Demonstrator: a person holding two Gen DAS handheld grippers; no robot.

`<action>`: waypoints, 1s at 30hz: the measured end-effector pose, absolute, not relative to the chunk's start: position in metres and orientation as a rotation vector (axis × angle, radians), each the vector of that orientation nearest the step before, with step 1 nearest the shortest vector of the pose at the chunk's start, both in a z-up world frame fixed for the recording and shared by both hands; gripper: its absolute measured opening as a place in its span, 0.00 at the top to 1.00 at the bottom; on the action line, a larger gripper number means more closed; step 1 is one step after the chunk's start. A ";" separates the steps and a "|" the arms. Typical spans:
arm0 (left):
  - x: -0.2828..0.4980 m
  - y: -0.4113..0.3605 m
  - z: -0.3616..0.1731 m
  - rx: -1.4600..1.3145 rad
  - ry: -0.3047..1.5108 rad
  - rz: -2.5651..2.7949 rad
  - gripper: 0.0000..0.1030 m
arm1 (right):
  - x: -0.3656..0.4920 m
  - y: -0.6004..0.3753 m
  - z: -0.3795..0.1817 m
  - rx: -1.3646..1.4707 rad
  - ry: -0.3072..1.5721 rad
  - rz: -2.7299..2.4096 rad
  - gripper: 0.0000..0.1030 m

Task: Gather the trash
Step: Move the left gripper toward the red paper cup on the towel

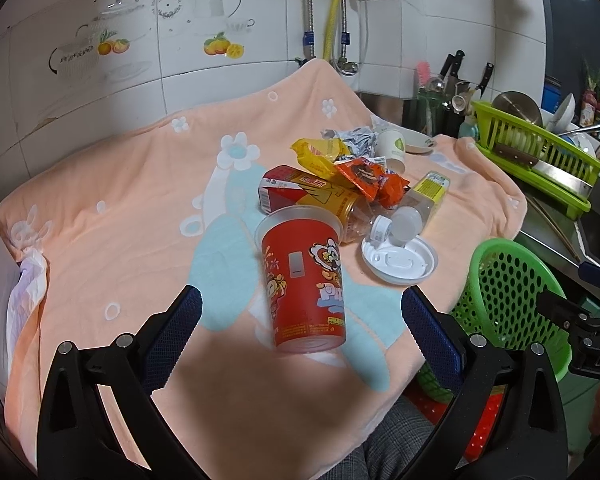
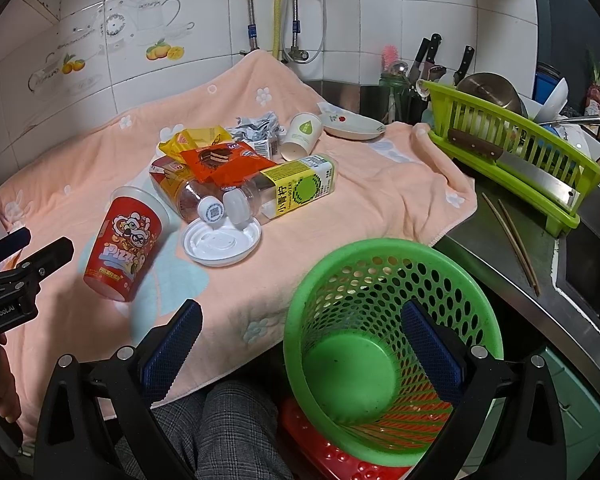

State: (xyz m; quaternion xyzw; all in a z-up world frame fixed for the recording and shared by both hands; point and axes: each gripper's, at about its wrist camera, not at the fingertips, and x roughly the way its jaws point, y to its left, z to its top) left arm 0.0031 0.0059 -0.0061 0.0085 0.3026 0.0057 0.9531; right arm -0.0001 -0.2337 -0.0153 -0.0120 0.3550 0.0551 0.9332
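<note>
Empty-handed, both grippers' jaws gape wide; left gripper (image 1: pixel 302 300) faces the light, crushable cup (image 1: pixel 304 280), best gripped mid-wall.

The red snack cup (image 2: pixel 126 246) is showing "PIZZA" in large letters. The clear bottle's yellow label (image 2: pixel 296 188) is reading "小青柠". The left gripper's black body (image 2: pixel 4 312) is carrying "GenRobot.AI" in white.
</note>
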 end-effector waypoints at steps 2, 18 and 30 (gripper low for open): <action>0.003 0.006 -0.006 0.017 0.616 0.013 0.05 | 0.000 -0.233 -0.016 -0.026 0.726 0.114 0.06; 0.009 0.015 -0.007 0.004 0.627 0.031 0.05 | 0.010 -0.228 -0.018 -0.033 0.732 0.134 0.06; 0.026 0.028 -0.016 -0.034 0.679 0.044 0.05 | 0.025 -0.222 -0.020 -0.032 0.740 0.165 0.06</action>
